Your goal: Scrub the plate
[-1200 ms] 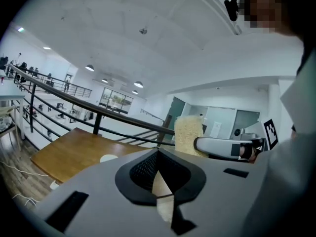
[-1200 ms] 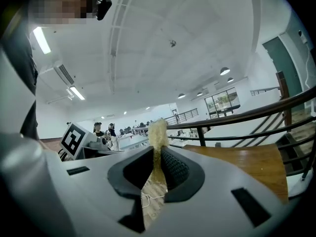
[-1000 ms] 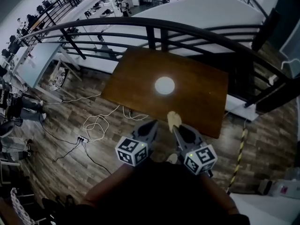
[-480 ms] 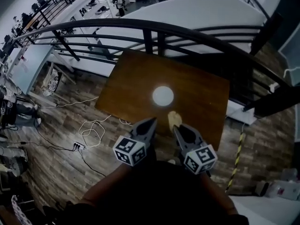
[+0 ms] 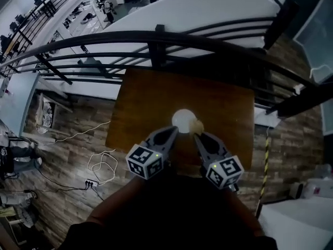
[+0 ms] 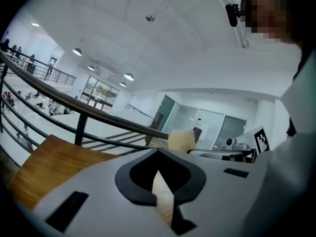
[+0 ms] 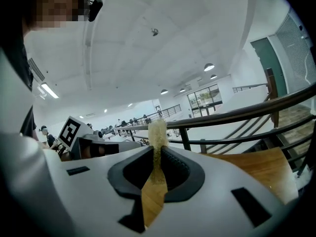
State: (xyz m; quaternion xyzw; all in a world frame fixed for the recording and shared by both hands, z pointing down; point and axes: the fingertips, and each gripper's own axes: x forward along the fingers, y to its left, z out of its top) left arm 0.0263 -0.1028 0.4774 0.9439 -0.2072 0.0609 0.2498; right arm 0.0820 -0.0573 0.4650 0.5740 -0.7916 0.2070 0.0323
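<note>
Two-jaw left gripper (image 5: 171,133) (image 6: 159,154): jaws together, empty
Right gripper (image 5: 199,137) (image 7: 158,152): clamped on pale yellow sponge (image 5: 196,126) (image 7: 157,132)
Round white plate (image 5: 182,118): just beyond both tips

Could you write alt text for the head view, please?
From above: the right gripper holds a pale sponge at the edge of a white plate on a wooden table. The left gripper, shut and empty, points beside it.
</note>
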